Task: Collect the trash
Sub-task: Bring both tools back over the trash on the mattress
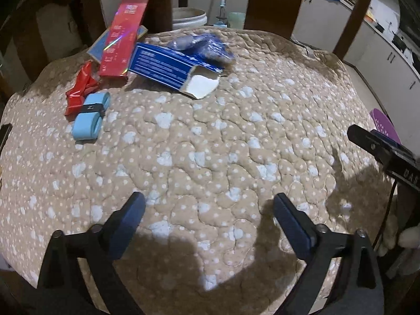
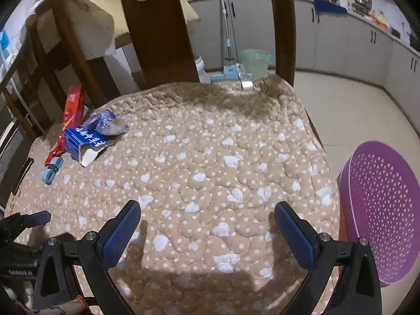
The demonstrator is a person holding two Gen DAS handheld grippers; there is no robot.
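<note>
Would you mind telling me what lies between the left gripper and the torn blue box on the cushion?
Nothing: in the left wrist view, only bare quilted cushion stretches from the open left gripper to the torn blue box.

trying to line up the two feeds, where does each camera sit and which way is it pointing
Left wrist: sits on the left gripper, tilted down over the quilted cushion; own open fingers show, the right gripper at the right edge.
Right wrist: sits on the right gripper, tilted down over the cushion toward the chair back; own open fingers show, the left gripper at lower left.
Shared: cushion, blue box, red box, purple basket.
</note>
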